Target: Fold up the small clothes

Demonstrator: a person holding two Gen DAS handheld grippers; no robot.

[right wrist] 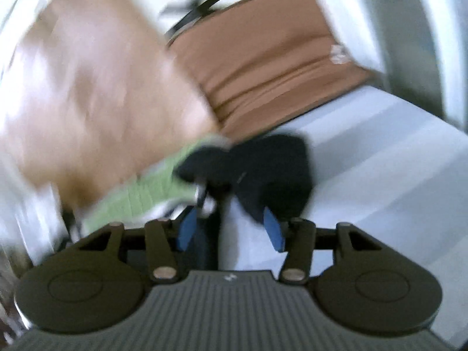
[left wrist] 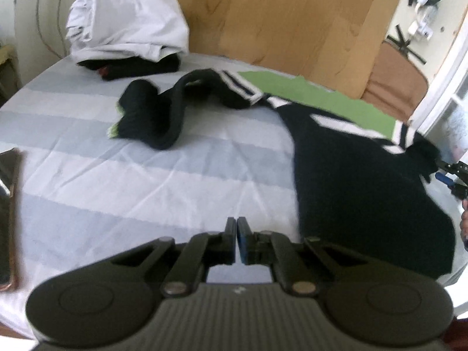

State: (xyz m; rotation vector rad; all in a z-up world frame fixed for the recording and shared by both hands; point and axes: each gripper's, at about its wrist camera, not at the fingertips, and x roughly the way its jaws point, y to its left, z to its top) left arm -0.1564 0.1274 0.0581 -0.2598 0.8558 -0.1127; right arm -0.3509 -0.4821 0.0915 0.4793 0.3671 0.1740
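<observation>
Jaws of the left gripper (left wrist: 236, 241) are pressed together with nothing between them, low over the striped bed sheet (left wrist: 117, 181). Jaws of the right gripper (right wrist: 231, 225) stand apart, their blue pads on either side of a corner of the black garment (left wrist: 359, 181); the blur hides whether they touch it. That garment, black with white stripes and a green inside (left wrist: 316, 99), lies spread on the sheet to the right of the left gripper, one twisted part (left wrist: 163, 111) trailing away to the left. Beyond that part, a folded white pile (left wrist: 125, 20) sits on dark clothes against the wooden headboard (left wrist: 278, 14).
</observation>
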